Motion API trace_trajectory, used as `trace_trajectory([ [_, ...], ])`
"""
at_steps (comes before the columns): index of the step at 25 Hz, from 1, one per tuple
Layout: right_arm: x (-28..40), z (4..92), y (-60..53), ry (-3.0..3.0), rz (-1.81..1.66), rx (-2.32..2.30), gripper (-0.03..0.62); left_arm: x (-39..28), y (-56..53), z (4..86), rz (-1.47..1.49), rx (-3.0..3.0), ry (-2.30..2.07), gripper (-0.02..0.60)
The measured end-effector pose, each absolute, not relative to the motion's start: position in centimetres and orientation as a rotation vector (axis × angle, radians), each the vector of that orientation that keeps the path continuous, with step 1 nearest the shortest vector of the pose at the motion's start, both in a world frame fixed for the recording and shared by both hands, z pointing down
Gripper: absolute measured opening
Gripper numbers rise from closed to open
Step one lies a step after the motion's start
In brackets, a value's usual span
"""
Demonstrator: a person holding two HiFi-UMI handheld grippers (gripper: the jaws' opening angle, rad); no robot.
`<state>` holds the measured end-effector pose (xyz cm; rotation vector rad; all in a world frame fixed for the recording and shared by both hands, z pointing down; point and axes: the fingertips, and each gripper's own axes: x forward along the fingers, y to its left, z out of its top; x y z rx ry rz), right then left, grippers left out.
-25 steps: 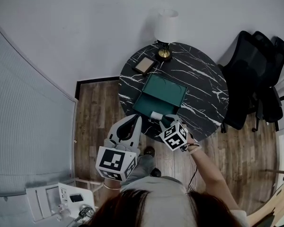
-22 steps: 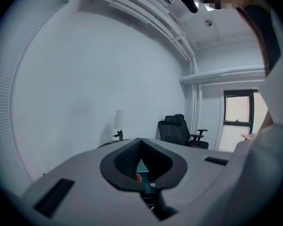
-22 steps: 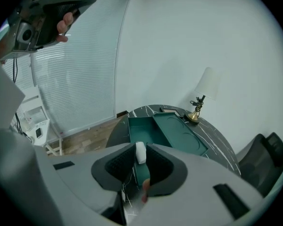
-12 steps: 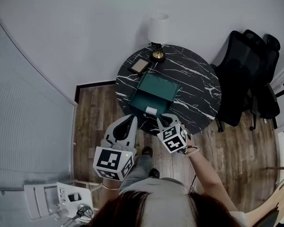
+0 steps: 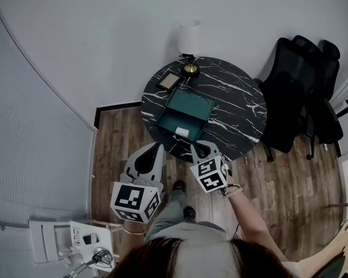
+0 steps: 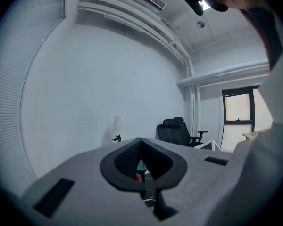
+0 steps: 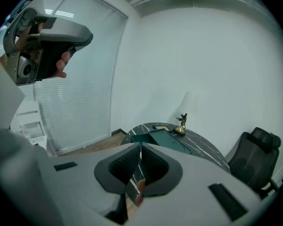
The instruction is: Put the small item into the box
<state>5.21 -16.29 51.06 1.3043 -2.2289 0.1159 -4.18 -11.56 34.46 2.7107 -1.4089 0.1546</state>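
Right claw [image 7: 140,147] has just been closing; its two jaws are now pressed together with nothing between them, and it points down toward the round black table [image 5: 238,97]. The left claw [image 6: 140,140] is also pressed together and empty. Its own bulk hides nearly all of the table from its camera, leaving only a thin sliver in the gap under the jaw tips, with the lamp [image 5: 189,38] and the black chair [image 5: 293,91] showing above it. From the head view the green box [image 5: 190,108] lies open on the table, and the small white item [image 5: 182,133] sits inside it at the near end, clear of both claws. It is too small to tell what it is. In the right gripper view the box's near end is cut off behind the claw, so the item cannot be seen there. A picture frame [image 5: 170,81] lies beside the lamp, its contents unreadable.
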Motion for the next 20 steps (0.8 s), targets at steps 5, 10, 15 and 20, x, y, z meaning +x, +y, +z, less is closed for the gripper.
trace_trajectory([
  [5, 5.7, 49.3, -14.7, -2.266, 0.107, 1.369, 0.028, -3.9, -10.0, 34.3, 0.178, 2.709, -1.425, 0.008],
  [10, 6.3, 47.1, -13.5, -2.302, 0.075, 1.44, 0.026, -3.7, -9.1, 34.3, 0.192, 2.708, -1.437, 0.008],
  [15, 6.5, 44.5, -12.2, -2.324, -0.001, 1.484, 0.026, -3.3, -8.5, 34.2, 0.201, 2.71, -1.444, 0.008],
  [20, 6.6, 42.9, -10.7, -2.323, -0.082, 1.522, 0.026, -3.1, -7.5, 34.3, 0.201, 2.727, -1.428, 0.008],
])
